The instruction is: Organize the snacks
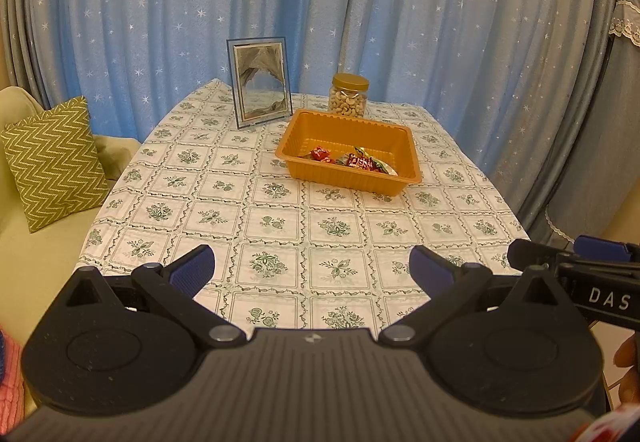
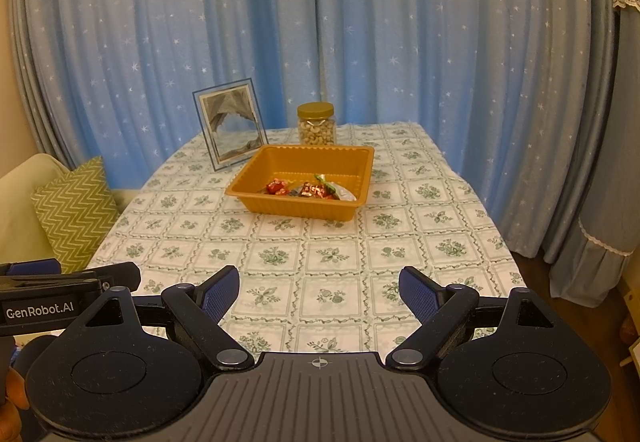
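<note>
Counter (image 1: 280, 226) bare except orange tray (image 1: 404, 178) near its far end; wrapped candies (image 1: 360, 161) already lie inside, cashew jar (image 1: 348, 96) just behind. Left tool (image 1: 312, 268) and right tool (image 2: 319, 292) both gape empty, well short of the tray. Judgement: sorting looks finished; if the jar belongs in too, approach upright, grip below the lid.

White letters "DAS" stand on the black side of the right tongs (image 1: 576, 262), seen at the right edge of the left wrist view. The word runs on past the edge, so the rest cannot be read.

White letters "GenRobot.AI" stand on the black side of the left tongs (image 2: 60, 274), seen at the left edge of the right wrist view.

The red snack wrappers (image 2: 316, 189) in the orange tray (image 2: 300, 210) have white print, too small to read.
</note>
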